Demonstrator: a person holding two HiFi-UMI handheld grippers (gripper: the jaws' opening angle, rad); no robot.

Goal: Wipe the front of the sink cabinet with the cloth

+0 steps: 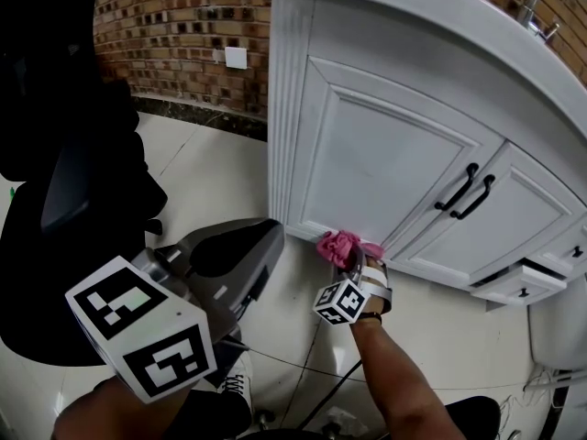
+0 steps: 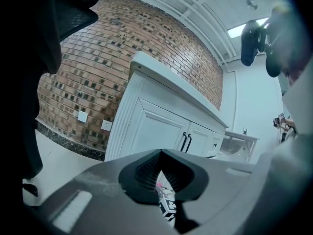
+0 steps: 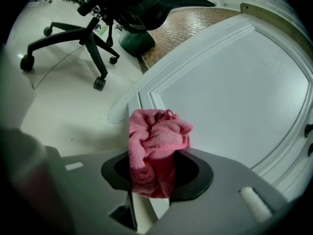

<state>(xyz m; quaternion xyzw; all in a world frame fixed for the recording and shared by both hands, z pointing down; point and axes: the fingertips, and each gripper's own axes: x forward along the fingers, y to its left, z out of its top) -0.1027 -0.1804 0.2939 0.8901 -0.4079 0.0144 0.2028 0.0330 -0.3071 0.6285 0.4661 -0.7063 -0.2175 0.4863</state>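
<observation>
**Cloth at cabinet foot: risks and clearance**

Right gripper (image 3: 155, 175) is clenched on a bunched pink terry cloth (image 3: 157, 143). The wad meets the bottom rail of the left door of the white panelled sink cabinet (image 1: 385, 154). Left gripper (image 2: 164, 180) is slack, jaws a little apart with nothing between them, held well off the cabinet front on its left.

Risks, judged: only part of the wad looks pinched, so a hard drag across the raised door moulding could pull it loose. A small wad also leaves the jaw tips close to the paint — scraping is likely if pressed flat. A rightward pass meets the black bar handles (image 1: 466, 192). Beyond them a drawer (image 1: 519, 287) at the cabinet's lower right stands ajar.

Room: the door panel above the cloth is free. Pale tiled floor (image 1: 215, 168) lies just under the rail — no room downward. Fluted corner post (image 1: 286, 108) bounds the cabinet's left edge. Black office chair (image 1: 73, 200) stands well left of the cabinet
</observation>
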